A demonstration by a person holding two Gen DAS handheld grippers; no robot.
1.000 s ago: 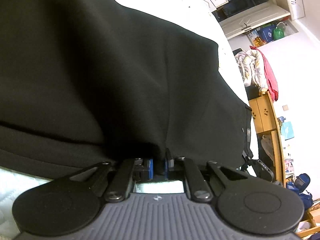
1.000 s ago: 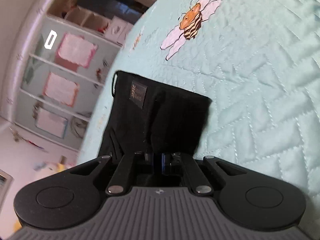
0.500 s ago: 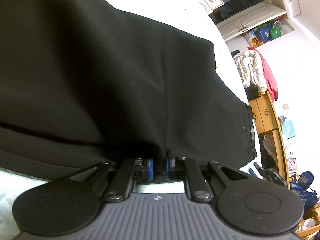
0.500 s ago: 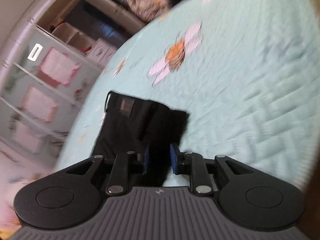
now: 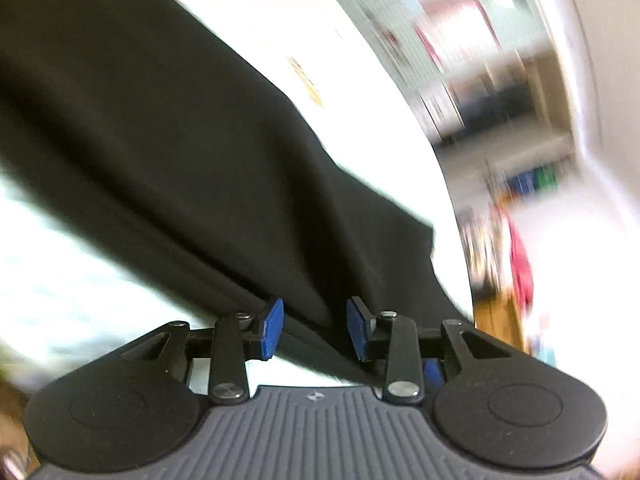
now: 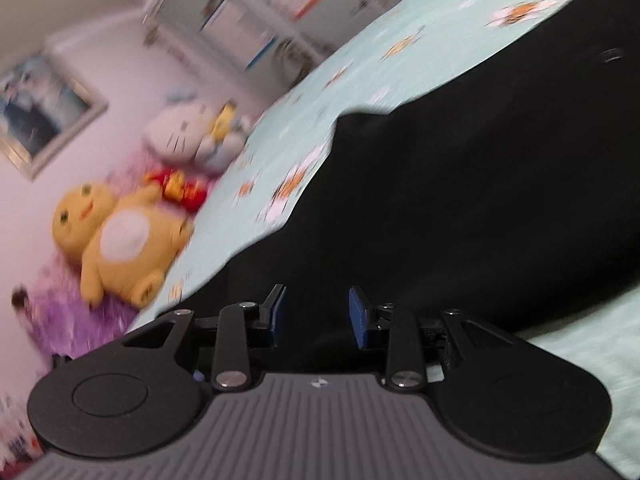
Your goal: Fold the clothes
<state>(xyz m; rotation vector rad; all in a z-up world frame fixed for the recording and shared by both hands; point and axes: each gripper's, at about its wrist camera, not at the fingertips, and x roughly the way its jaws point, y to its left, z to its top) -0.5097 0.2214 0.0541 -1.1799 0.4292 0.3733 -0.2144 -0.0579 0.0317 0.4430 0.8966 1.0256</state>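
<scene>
- Left claw [image 5: 314, 330] opening, its blue pads clear of the black garment [image 5: 168, 128] lying between them on the bed [image 5: 72, 280].
- Right claw [image 6: 316, 316] opening likewise over the same cloth; a fold looks just released, regrasping next.

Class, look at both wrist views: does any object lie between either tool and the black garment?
Nothing visible does. The black garment runs straight up to the left tool, whose jaws are opening around a fold, and to the right tool, also opening, with cloth directly ahead.
</scene>
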